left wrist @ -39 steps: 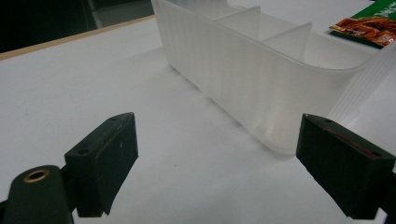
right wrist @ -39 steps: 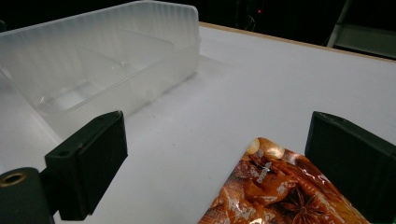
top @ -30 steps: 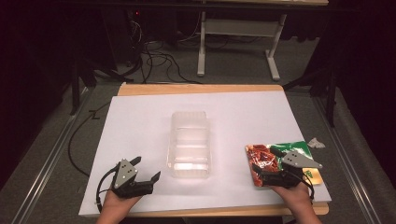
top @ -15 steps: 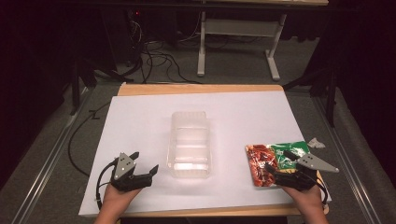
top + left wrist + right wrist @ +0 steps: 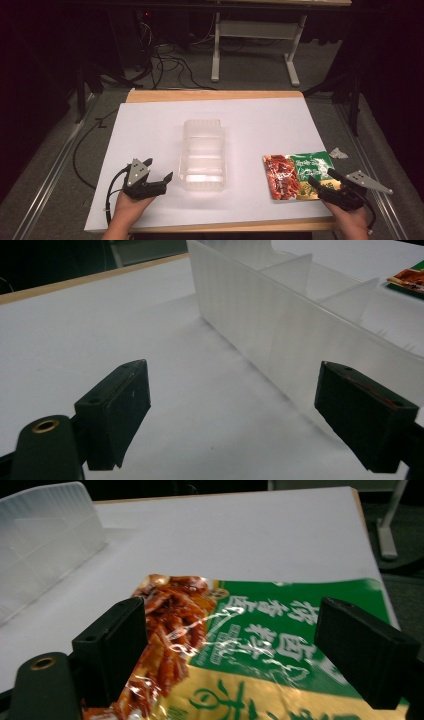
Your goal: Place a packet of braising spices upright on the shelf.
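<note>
Jaws standing wide and empty, the right gripper [image 5: 320, 183] is straddling the snack packet [image 5: 295, 175] at 4 o'clock from the clear divided tray [image 5: 202, 155]; lowering squarely onto its near edge before closing seems best, while the left gripper [image 5: 157, 171] is waiting equally wide and empty at 8 o'clock.

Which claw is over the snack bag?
The right claw, open above the green, red and yellow foil snack bag. The left claw is beside the clear plastic divided tray.

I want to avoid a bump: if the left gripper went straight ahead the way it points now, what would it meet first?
Probably the clear plastic container: its long side wall runs across the path just beyond the left gripper, whose jaws stand open. Depth is unclear; the left jaw's side looks free over the white table cover.
</note>
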